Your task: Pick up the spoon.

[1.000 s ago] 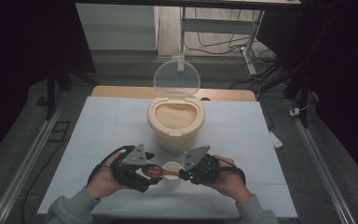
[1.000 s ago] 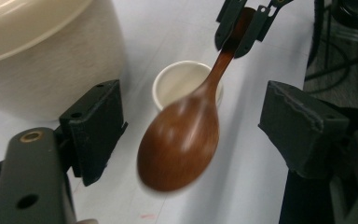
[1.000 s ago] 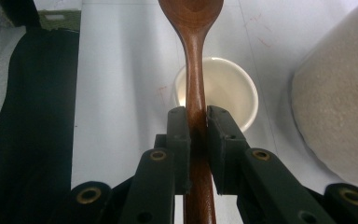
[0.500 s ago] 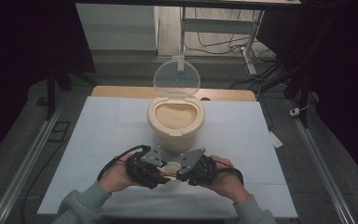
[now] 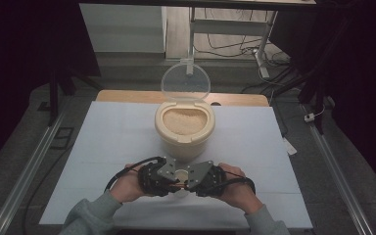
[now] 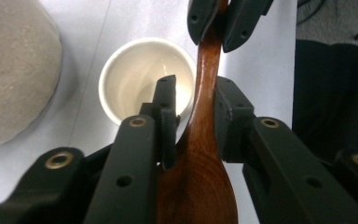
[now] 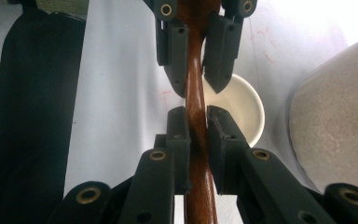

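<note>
A brown wooden spoon (image 6: pixel 204 140) is held level just above a small white cup (image 5: pixel 181 174) near the table's front edge. My left gripper (image 6: pixel 196 93) is shut on the spoon's neck beside the bowl, with a slit of cup showing beside one finger. My right gripper (image 7: pixel 196 112) is shut on the spoon's handle (image 7: pixel 195 93). The two grippers face each other tip to tip, left gripper (image 5: pixel 172 183) and right gripper (image 5: pixel 190 183). The cup (image 6: pixel 140 79) is empty inside. Behind it stands a beige container (image 5: pixel 183 142) full of rice (image 5: pixel 183 120).
The container's clear round lid (image 5: pixel 186 81) stands open at its back. A white sheet (image 5: pixel 112 137) covers the table. Metal rails (image 5: pixel 34 166) run down both sides, and a small white tag (image 5: pixel 290 146) lies at the right edge.
My left gripper has moved right with the spoon, up to my right gripper. Both grippers now meet over the cup with the spoon between them.
</note>
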`<state>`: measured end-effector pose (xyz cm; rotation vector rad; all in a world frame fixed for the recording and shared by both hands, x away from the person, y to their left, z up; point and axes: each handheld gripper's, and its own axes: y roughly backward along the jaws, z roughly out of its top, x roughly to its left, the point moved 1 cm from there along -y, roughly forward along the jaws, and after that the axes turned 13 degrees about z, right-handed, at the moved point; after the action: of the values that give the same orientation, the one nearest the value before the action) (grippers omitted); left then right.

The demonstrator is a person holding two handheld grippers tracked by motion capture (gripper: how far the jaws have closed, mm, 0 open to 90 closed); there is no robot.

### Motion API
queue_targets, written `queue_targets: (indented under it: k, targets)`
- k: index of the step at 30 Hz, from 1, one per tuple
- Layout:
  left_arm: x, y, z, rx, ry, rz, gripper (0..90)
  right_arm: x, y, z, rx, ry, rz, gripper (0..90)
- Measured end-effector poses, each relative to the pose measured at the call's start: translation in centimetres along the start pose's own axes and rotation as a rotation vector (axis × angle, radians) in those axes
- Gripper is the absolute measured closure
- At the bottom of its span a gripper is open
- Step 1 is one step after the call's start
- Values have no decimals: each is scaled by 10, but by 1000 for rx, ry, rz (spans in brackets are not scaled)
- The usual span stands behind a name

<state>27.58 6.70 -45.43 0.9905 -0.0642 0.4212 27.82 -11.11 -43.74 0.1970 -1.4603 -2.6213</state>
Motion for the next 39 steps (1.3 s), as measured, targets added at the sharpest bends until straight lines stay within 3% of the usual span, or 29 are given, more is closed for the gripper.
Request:
queue_targets:
  k: [5, 7, 11, 12, 18, 23, 26, 28, 39]
  targets:
    - [-4, -3, 1, 9, -19, -6, 762, 2, -2, 1, 29, 16, 13, 798]
    - [-5, -3, 1, 9, -24, 9, 775, 2, -3, 1, 26, 19, -7, 794]
    - [-4, -2, 0, -10, -14, 48, 781, 1, 3, 0, -15, -3, -32, 742]
    - [-3, -2, -1, -15, -9, 54, 782, 0, 4, -1, -64, -14, -47, 710]
    - [1, 4, -3, -52, 24, 112, 785, -6, 25, -7, -267, -148, -138, 542]
    - [7, 10, -6, -93, 65, 168, 786, -9, 38, -15, -408, -254, -209, 487]
    - [8, 11, -6, -103, 82, 188, 786, -9, 39, -18, -428, -290, -245, 466]
    - [9, 12, -7, -108, 94, 198, 786, -9, 40, -22, -455, -344, -296, 449]
    - [12, 17, -10, -165, 136, 254, 787, -9, 43, -33, -548, -484, -355, 384]
